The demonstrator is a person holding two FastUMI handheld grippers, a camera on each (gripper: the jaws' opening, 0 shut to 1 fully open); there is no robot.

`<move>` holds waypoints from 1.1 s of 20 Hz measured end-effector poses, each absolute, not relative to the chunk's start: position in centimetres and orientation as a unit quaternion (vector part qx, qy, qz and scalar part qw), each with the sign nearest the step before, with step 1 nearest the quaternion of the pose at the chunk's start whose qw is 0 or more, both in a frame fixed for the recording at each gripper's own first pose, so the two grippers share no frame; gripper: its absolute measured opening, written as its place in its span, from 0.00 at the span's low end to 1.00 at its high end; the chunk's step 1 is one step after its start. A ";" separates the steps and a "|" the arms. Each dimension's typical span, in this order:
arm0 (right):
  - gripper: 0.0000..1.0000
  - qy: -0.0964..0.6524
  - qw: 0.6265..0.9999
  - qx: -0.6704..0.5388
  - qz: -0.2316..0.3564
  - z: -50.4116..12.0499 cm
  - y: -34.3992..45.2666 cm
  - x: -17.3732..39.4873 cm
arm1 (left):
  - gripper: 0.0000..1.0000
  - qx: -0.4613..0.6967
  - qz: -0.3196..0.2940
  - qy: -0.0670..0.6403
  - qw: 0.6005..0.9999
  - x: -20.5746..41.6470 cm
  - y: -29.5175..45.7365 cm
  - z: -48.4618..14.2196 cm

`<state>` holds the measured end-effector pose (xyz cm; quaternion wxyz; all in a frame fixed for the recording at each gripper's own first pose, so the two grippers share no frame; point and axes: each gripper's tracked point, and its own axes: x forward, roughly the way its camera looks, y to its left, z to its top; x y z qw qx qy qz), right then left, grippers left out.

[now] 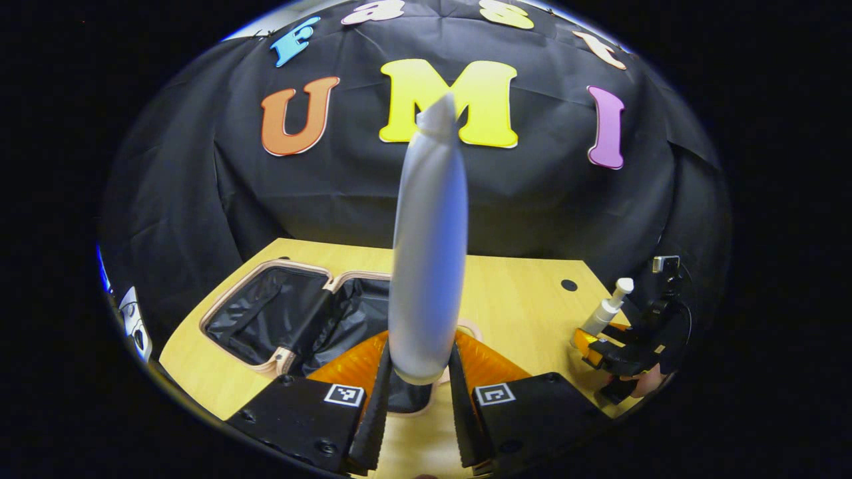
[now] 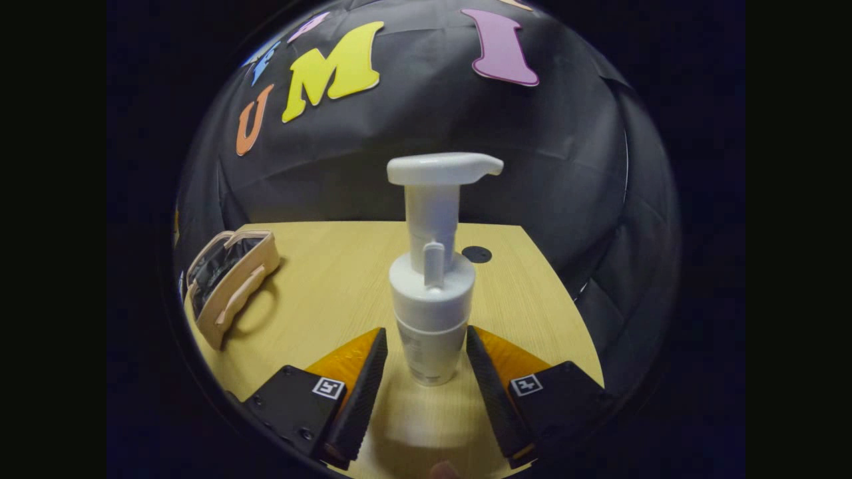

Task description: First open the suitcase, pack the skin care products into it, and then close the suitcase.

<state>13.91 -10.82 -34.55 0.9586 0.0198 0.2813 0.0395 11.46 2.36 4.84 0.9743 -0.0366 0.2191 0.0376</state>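
The white tube (image 1: pixel 428 246) stood upright between the jaws of the left gripper (image 1: pixel 419 392), clenched at its lower end, its long axis pointing straight up and its crimped tip at the top, lifted clear of the tabletop (image 1: pixel 519 299). Just beyond and to the left of it in the left gripper view lay the suitcase (image 1: pixel 293 316), open flat, both halves showing dark lining and straps with nothing packed in them that I could make out; I judged the tube only had to travel a little forward and leftward and then be lowered, perhaps laid on its side, into the nearer half. Off to the side, the pump bottle (image 2: pixel 432 279) stood upright on the tabletop between the jaws of the right gripper (image 2: pixel 426 386), which were spread, a gap on each side, not pressing it. In the right gripper view the suitcase sat well apart to the left, so the left gripper was plainly the nearer one to it
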 end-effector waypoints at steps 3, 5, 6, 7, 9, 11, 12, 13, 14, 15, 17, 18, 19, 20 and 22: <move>0.65 0.287 0.958 0.005 0.029 -35.7 -11.0 14.7 | 0.46 -0.044 0.054 0.223 0.972 10.9 4.5 4.8; 0.60 0.286 0.958 0.004 0.019 -35.7 -11.4 15.1 | 0.46 -0.045 0.060 0.228 0.971 10.6 5.7 4.5; 0.54 0.288 0.957 0.004 0.016 -35.9 -11.4 15.2 | 0.46 -0.045 0.061 0.230 0.970 10.4 6.2 4.4; 0.52 0.290 0.957 0.004 0.014 -35.9 -11.5 15.3 | 0.46 -0.045 0.061 0.231 0.970 10.4 6.8 4.3; 0.51 0.298 0.955 0.003 0.009 -35.7 -11.6 15.0 | 0.46 -0.049 0.058 0.236 0.969 10.1 7.6 3.8; 0.49 0.301 0.954 0.010 0.002 -34.8 -11.8 14.1 | 0.46 -0.053 0.052 0.240 0.968 10.2 8.4 3.3; 0.46 0.300 0.954 0.015 -0.003 -33.9 -11.9 13.6 | 0.46 -0.056 0.046 0.244 0.967 10.3 8.9 3.1; 0.47 0.298 0.954 0.022 -0.006 -32.9 -12.0 13.2 | 0.46 -0.059 0.041 0.246 0.966 10.3 9.4 2.9; 0.47 0.295 0.955 0.030 -0.008 -31.9 -12.0 12.7 | 0.46 -0.063 0.034 0.248 0.966 10.4 9.9 2.7; 0.47 0.293 0.955 0.037 -0.008 -30.7 -11.9 12.1 | 0.46 -0.068 0.026 0.249 0.966 10.7 10.4 2.5; 0.47 0.285 0.957 0.044 -0.005 -28.0 -11.7 10.4 | 0.46 -0.079 0.000 0.253 0.964 11.6 11.3 2.0; 0.47 0.283 0.958 0.044 0.001 -26.6 -11.4 9.6 | 0.46 -0.086 -0.017 0.257 0.962 12.0 11.5 1.6; 0.47 0.278 0.959 0.045 0.008 -25.1 -11.0 8.7 | 0.47 -0.091 -0.036 0.265 0.959 12.6 11.6 1.1; 0.47 0.275 0.960 0.042 0.017 -23.8 -10.6 7.6 | 0.46 -0.092 -0.055 0.277 0.955 13.1 11.9 0.4; 0.47 0.271 0.961 0.035 0.034 -21.3 -9.4 5.6 | 0.46 -0.095 -0.087 0.302 0.945 14.1 12.4 -1.7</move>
